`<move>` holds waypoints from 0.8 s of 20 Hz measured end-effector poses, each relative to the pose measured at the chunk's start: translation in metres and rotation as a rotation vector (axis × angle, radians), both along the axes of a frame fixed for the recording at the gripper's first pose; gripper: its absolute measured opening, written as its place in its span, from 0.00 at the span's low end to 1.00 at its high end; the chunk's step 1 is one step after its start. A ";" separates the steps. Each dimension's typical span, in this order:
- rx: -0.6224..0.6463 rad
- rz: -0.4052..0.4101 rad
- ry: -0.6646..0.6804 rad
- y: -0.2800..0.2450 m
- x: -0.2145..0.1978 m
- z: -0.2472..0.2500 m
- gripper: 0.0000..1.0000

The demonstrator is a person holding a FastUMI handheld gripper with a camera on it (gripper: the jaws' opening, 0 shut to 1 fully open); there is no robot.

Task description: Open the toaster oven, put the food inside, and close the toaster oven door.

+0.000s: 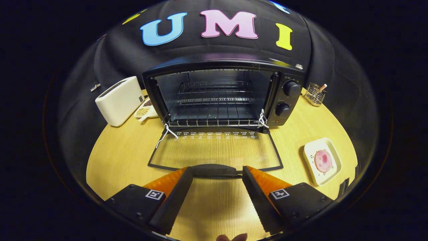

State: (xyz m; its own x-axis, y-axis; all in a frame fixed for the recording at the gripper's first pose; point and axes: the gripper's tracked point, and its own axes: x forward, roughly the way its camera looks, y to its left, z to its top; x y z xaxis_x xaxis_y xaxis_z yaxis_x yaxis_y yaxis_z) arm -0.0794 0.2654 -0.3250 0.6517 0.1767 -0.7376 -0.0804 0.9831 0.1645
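The gripper is hovering over the wooden counter with its fingers spread wide, gripping nothing; bare counter is showing between them. The door handle of the toaster oven is lying just ahead of the fingertips, spanning the gap between them without touching either one. A fingertip or two of a person's hand is peeking in below the gripper.

The glass oven door is lying folded all the way down, flat toward the gripper, with white string tied at both hinges. Behind it the oven cavity is standing open, with a wire rack inside and two black knobs on the oven's right panel.

To the right of the oven door, a cream square plate is sitting on the counter, carrying a round pink piece of food, well apart from the gripper. Left of the oven, a white pop-up toaster is standing, with a small dish of grains tucked between it and the oven. Behind the oven's right side, a wire holder is resting near the counter's edge.
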 end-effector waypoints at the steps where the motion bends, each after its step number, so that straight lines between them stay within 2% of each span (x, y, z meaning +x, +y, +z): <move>1: 0.004 0.001 0.001 -0.002 0.001 0.002 0.99; 8: 0.077 0.044 -0.113 -0.043 0.012 0.054 0.99; 12: 0.093 0.110 -0.155 -0.097 0.015 0.078 0.99; 16: 0.063 0.146 -0.124 -0.172 0.015 0.075 0.99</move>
State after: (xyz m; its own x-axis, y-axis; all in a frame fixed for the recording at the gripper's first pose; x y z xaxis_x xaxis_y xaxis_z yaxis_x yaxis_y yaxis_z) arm -0.0644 0.0929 -0.2505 0.7008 0.3191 -0.6380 -0.2449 0.9476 0.2049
